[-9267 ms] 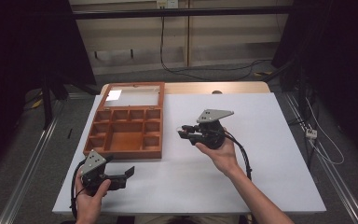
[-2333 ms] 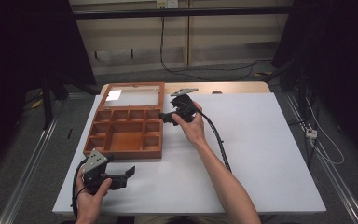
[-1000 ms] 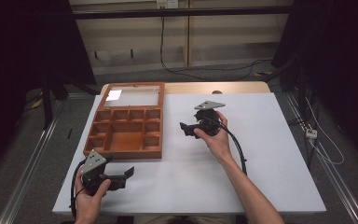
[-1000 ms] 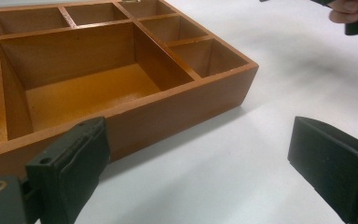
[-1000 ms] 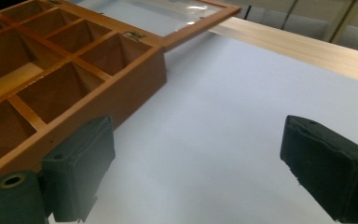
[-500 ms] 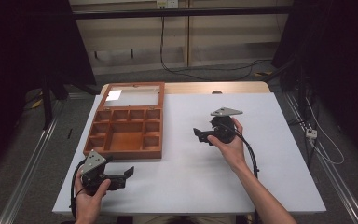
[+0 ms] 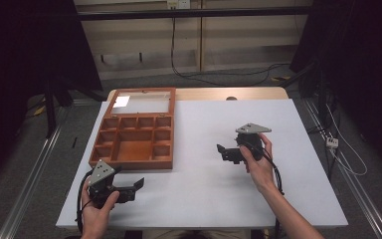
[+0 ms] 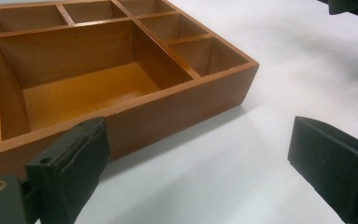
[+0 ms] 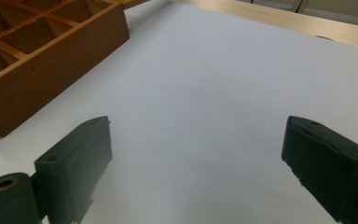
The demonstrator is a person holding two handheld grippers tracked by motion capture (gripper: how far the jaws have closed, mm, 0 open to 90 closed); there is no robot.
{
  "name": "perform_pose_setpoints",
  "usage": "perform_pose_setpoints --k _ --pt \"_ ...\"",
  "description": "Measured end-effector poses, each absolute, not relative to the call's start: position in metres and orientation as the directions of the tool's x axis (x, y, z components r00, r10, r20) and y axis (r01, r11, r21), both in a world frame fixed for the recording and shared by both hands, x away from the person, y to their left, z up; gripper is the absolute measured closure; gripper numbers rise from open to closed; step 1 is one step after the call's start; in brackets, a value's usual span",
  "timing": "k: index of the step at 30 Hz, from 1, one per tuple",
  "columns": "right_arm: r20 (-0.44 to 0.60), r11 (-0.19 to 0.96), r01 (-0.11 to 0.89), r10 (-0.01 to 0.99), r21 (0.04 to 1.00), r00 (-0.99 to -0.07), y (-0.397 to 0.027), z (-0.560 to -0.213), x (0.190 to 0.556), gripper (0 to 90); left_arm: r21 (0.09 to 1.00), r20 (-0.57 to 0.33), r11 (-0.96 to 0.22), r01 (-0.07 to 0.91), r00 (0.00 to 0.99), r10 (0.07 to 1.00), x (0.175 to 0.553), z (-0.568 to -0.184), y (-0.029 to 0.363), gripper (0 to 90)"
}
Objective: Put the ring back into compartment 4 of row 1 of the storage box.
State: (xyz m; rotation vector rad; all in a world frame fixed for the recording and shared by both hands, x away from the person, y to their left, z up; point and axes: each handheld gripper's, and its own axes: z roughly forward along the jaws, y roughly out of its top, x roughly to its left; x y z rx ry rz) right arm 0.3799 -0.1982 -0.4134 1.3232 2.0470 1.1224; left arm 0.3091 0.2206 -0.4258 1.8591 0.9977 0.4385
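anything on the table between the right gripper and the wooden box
Nothing visible. The right gripper is open above bare white table, and the stretch across to the wooden box holds no objects.

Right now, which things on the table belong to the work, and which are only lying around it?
Belong to the work:
- wooden compartment box, lid open
- left gripper, open
- right gripper, open

Only around:
- white power strip on the floor
- cables by the wall
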Motion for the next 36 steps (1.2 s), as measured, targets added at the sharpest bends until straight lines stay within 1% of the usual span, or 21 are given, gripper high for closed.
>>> perform_pose_setpoints --k 3,10,13,16,23,28,36 --pt "0.034 0.22 0.518 0.9 0.827 -0.435 -0.202 -0.414 0.374 6.7 0.866 -0.117 -0.215 0.45 0.603 0.789 0.309 -0.426 0.221 5.3" --pt "0.024 0.208 0.505 0.909 0.838 -0.415 -0.213 -0.413 0.362 6.7 0.865 -0.113 -0.22 0.451 0.603 0.79 0.309 -0.426 0.221 5.3" --pt "0.011 0.214 0.507 0.915 0.835 -0.404 -0.218 -0.416 0.356 6.7 0.869 -0.123 -0.205 0.449 0.599 0.791 0.309 -0.426 0.222 5.3" --pt "-0.001 0.217 0.51 0.921 0.832 -0.389 -0.224 -0.42 0.351 6.7 0.87 -0.11 -0.213 0.445 0.597 0.795 0.309 -0.425 0.222 5.3" --pt "0.006 0.195 0.513 0.932 0.836 -0.364 -0.242 -0.425 0.336 6.7 0.866 -0.112 -0.216 0.45 0.597 0.794 0.309 -0.426 0.221 5.4" --pt "0.003 0.169 0.517 0.949 0.839 -0.316 -0.251 -0.429 0.325 6.7 0.868 -0.118 -0.208 0.45 0.594 0.796 0.309 -0.426 0.221 5.4" --pt "0.009 0.157 0.526 0.954 0.836 -0.299 -0.262 -0.431 0.308 6.8 0.87 -0.115 -0.208 0.447 0.594 0.796 0.308 -0.425 0.222 5.4"
